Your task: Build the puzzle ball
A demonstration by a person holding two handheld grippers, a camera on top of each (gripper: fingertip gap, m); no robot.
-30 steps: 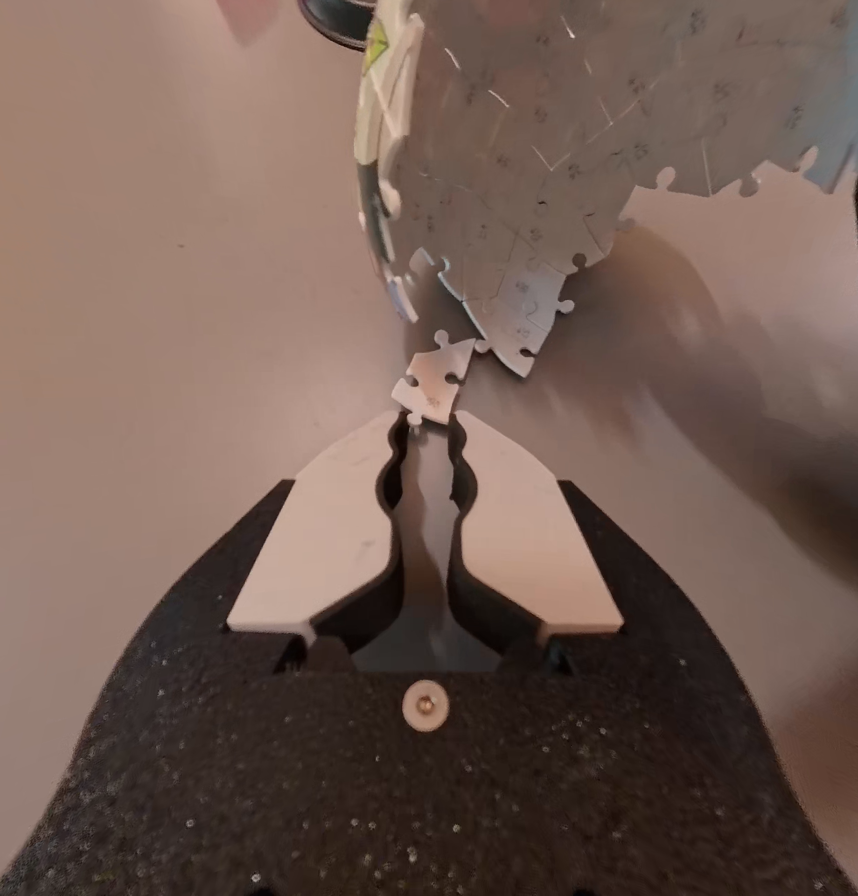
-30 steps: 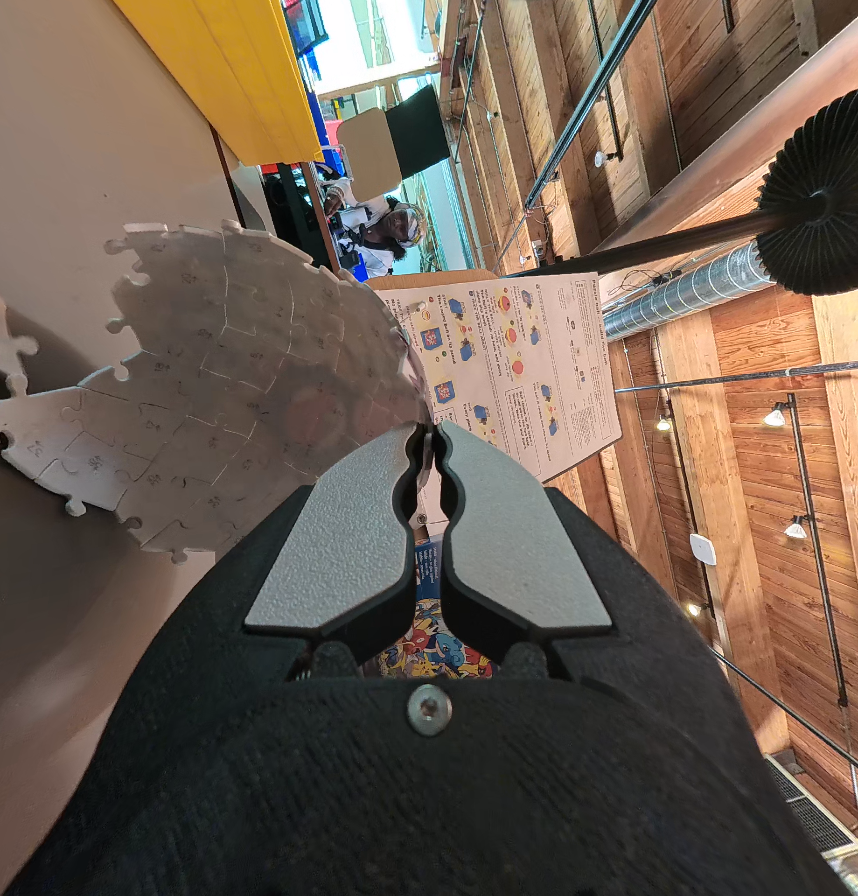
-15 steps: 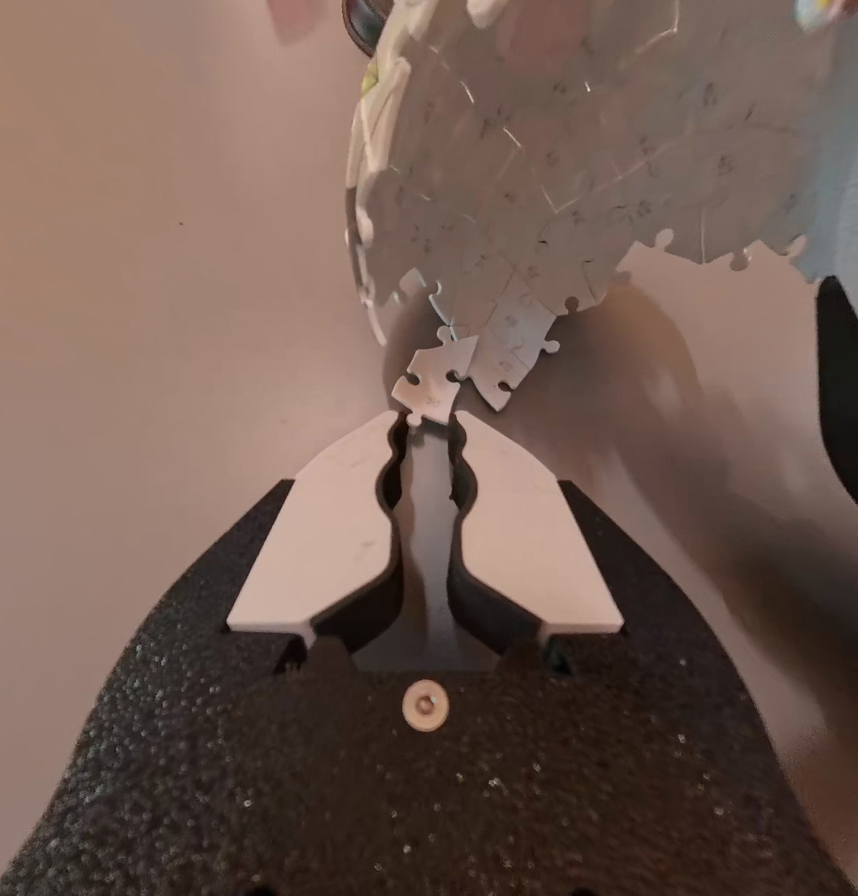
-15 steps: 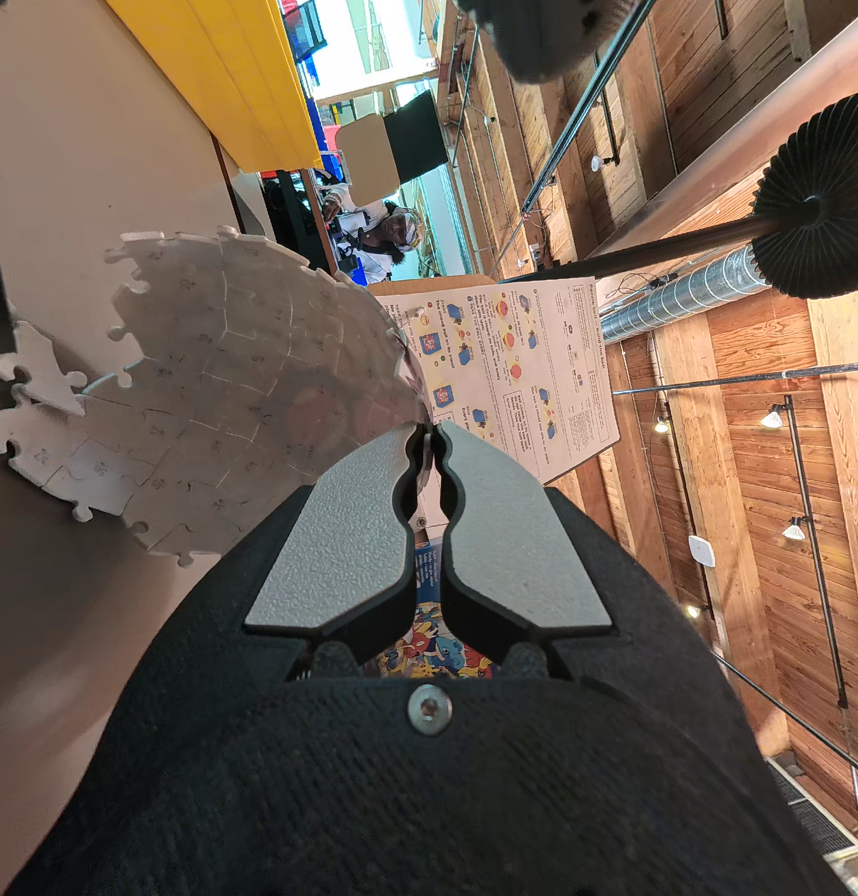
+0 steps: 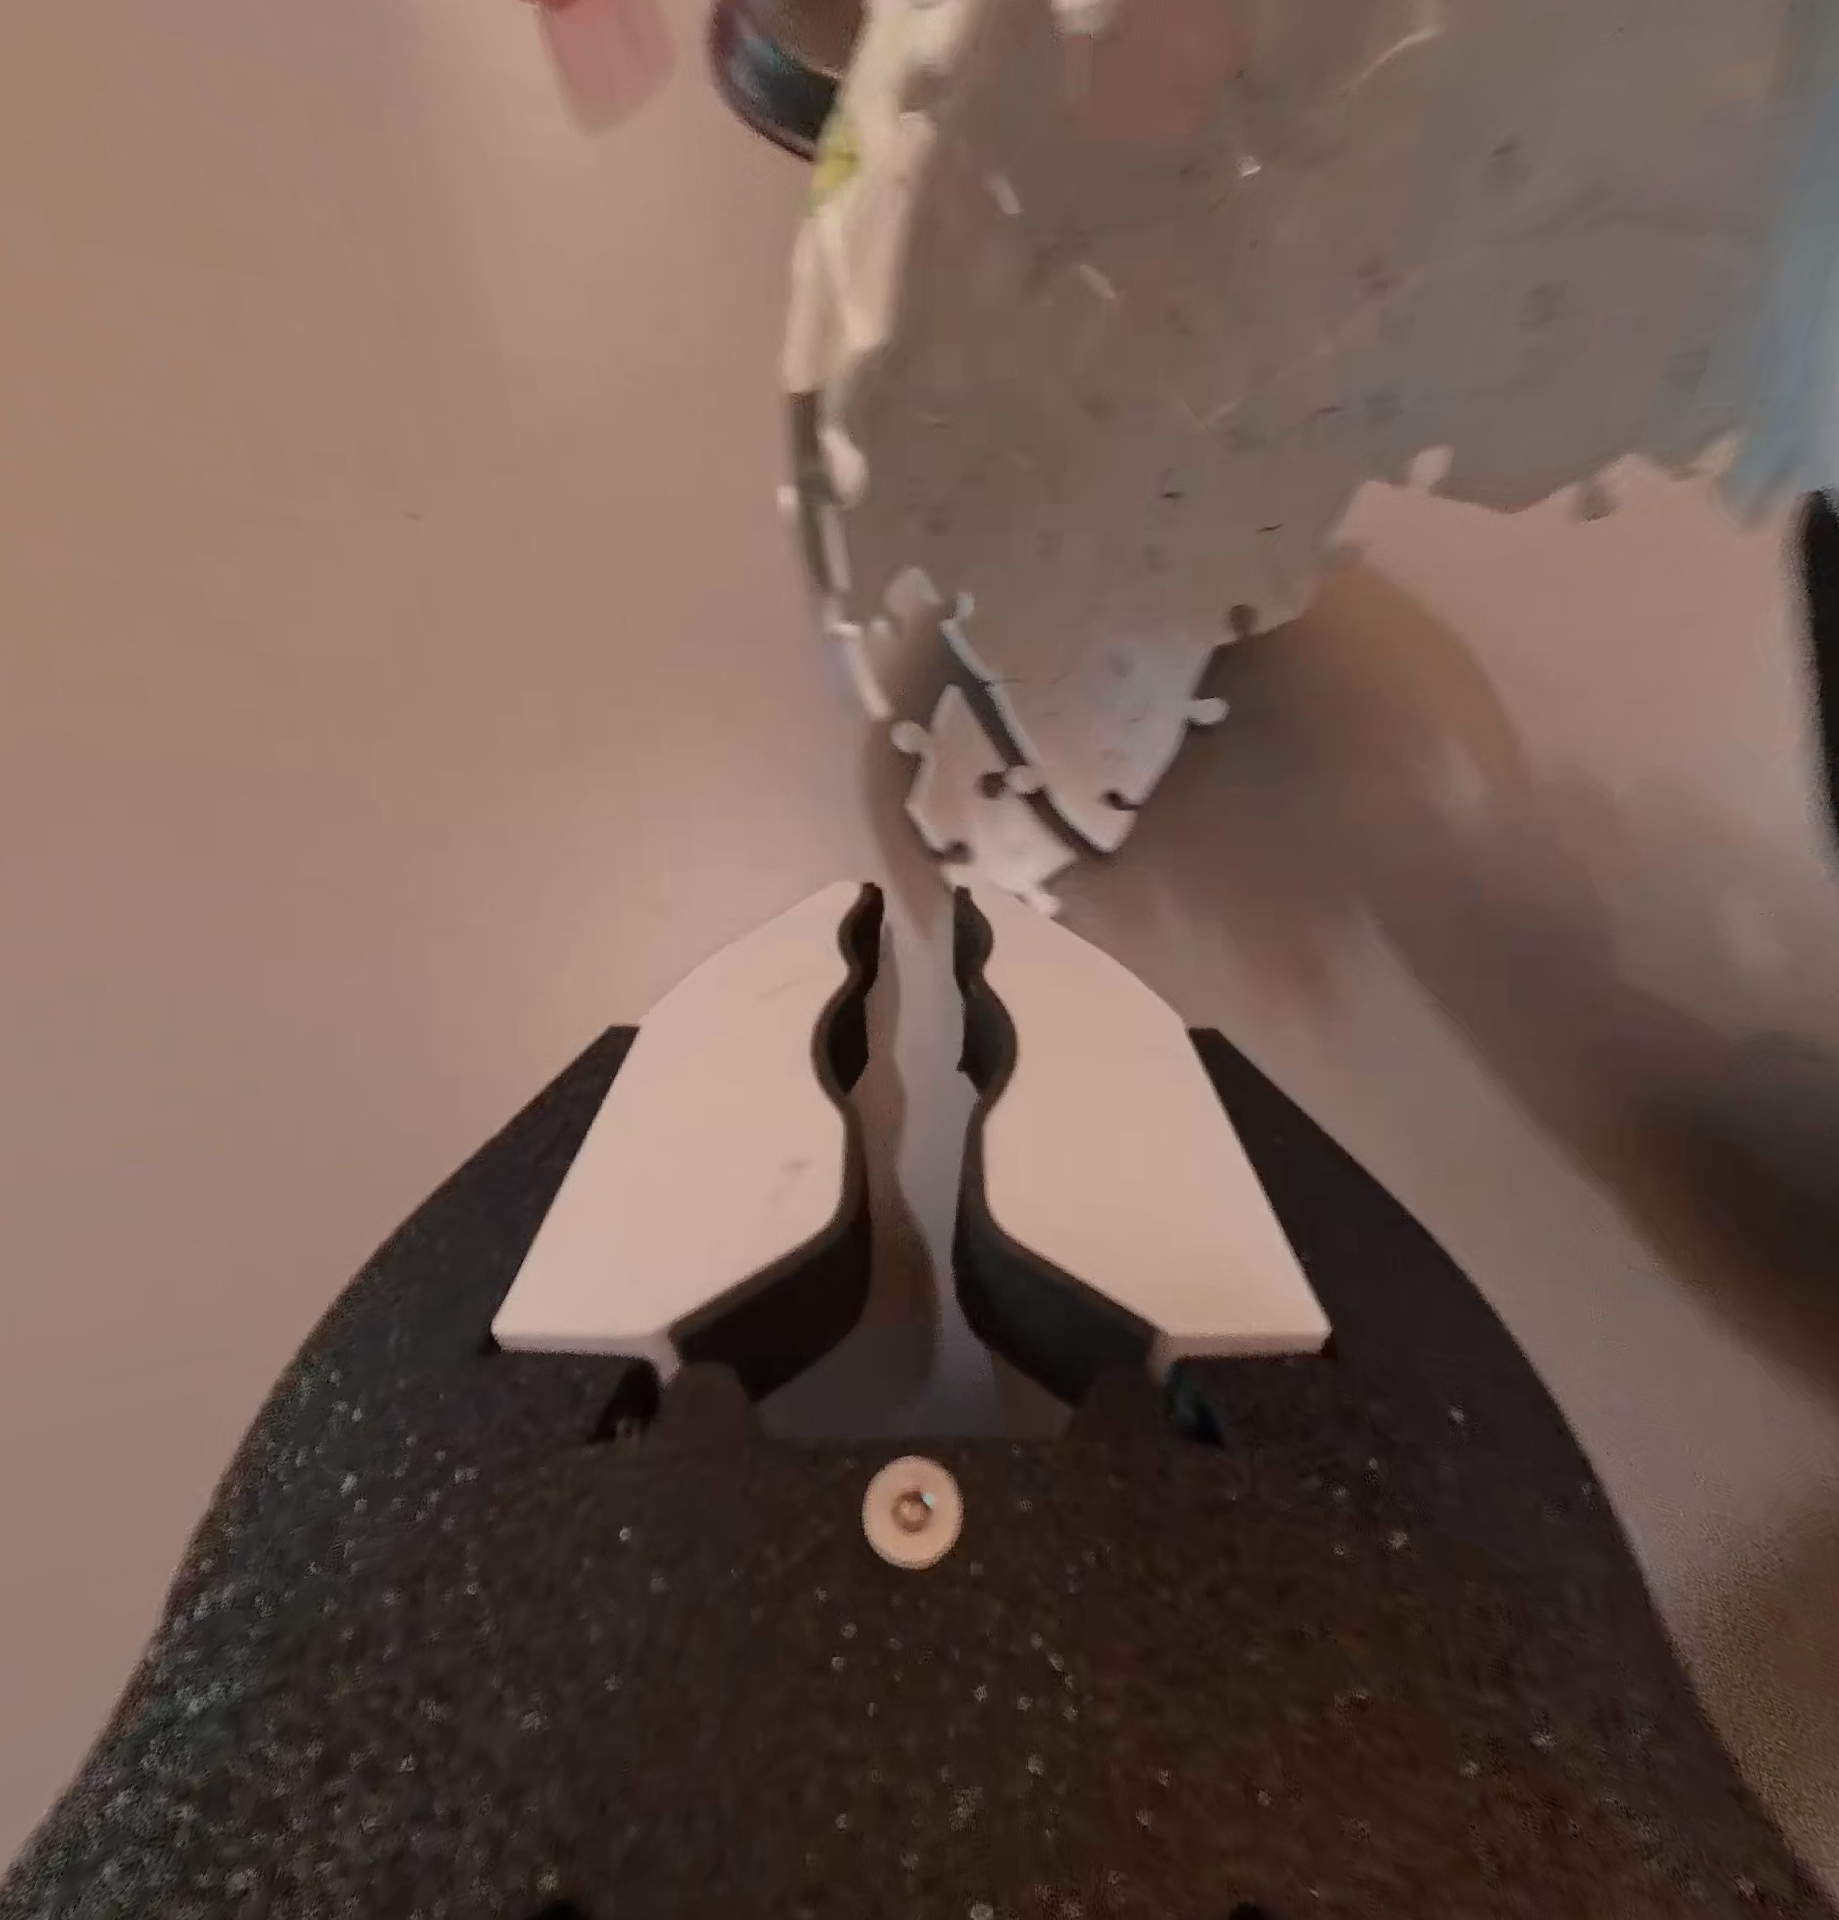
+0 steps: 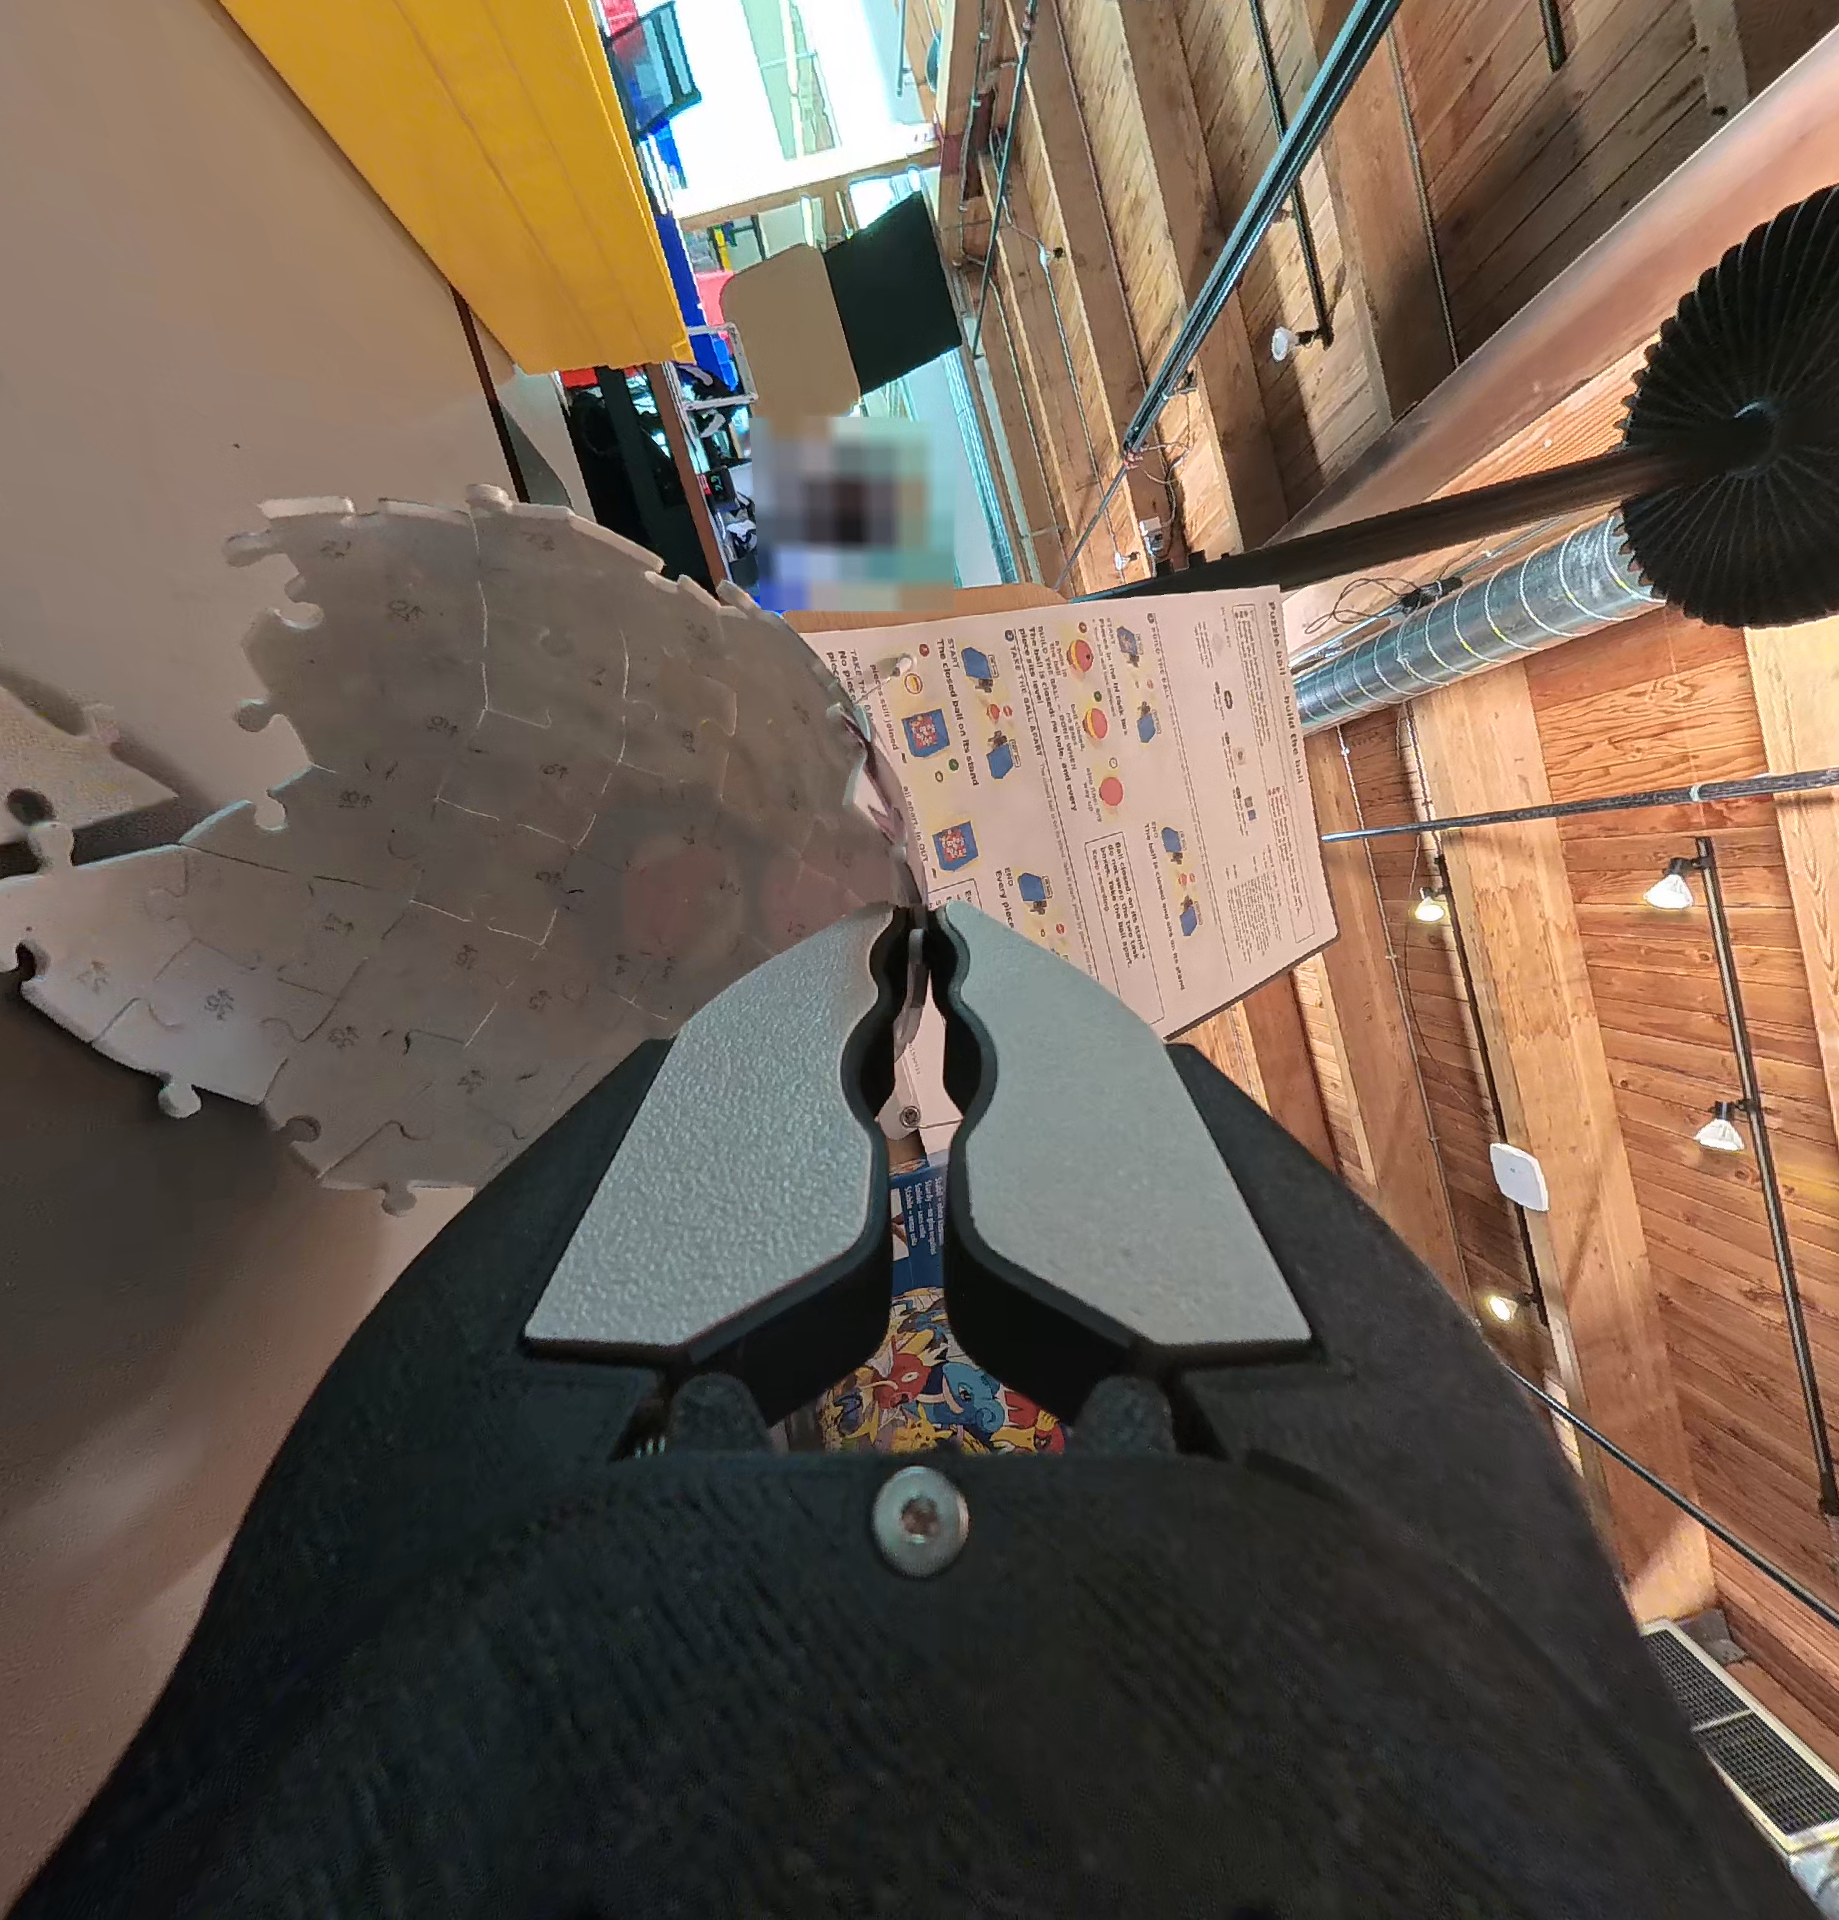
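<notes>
Right tongs [image 6: 920,925] clamped on the rim of the half-built puzzle shell [image 6: 499,862], held up above the beige worktop [image 6: 167,343], grey inner face toward the camera. Left tongs [image 5: 917,904] slightly parted, gripping nothing; a loose puzzle piece [image 5: 982,805] sits just past the tips, against the shell's lower edge [image 5: 1123,748]. Printed sheet [image 6: 1091,800] stands behind.

I saw the half-built puzzle ball [image 6: 499,862] as a curved pale grey shell of interlocked pieces, its inner side toward me and its edges jagged with tabs. A single loose piece [image 5: 982,805] sat against its lower edge, slightly blurred.
</notes>
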